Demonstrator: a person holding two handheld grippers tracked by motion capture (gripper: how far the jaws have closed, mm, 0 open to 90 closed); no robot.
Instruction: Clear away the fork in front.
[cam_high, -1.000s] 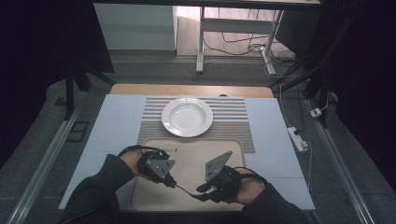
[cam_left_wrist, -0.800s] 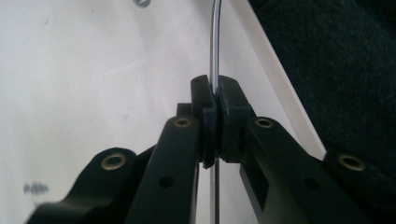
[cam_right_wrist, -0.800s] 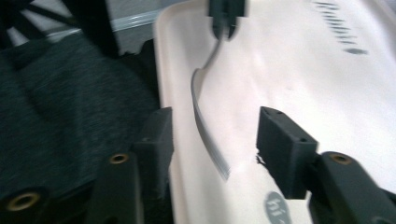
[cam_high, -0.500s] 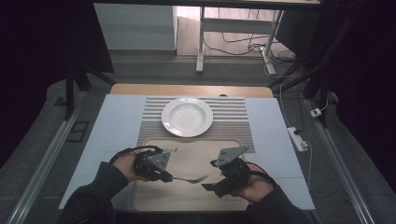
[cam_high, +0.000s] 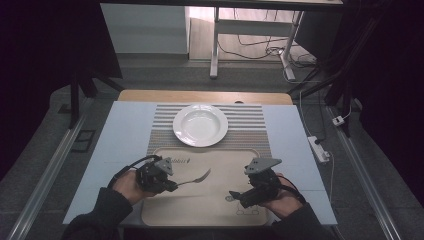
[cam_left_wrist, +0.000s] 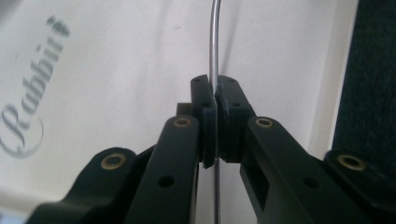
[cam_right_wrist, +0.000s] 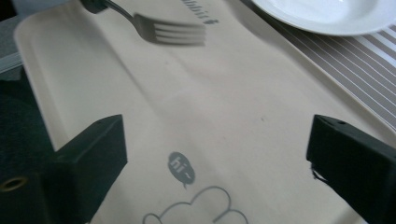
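High view first: a silver metal fork (cam_high: 195, 178) hangs above the beige rectangular tray (cam_high: 200, 205), its handle pinched in the left hand-held gripper (cam_high: 172, 186) and its tines pointing toward the middle of the tray; left gripper view shows the two black jaws pressed together on the thin metal handle (cam_left_wrist: 214, 46), which runs up between them over the tray's pale surface with its grey printed lettering (cam_left_wrist: 28, 107); right gripper view catches the fork's tines (cam_right_wrist: 175, 32), slightly blurred, over the far part of the tray; the right hand-held gripper (cam_high: 234, 196) sits low over the tray's near right part, its jaws spread wide apart with nothing between them, above a printed cloud outline and a small "hi" bubble (cam_right_wrist: 179, 167); beyond the tray a round white shallow plate (cam_high: 200, 125) rests on a grey striped placemat (cam_high: 250, 125); both lie on the pale blue counter (cam_high: 125, 130).
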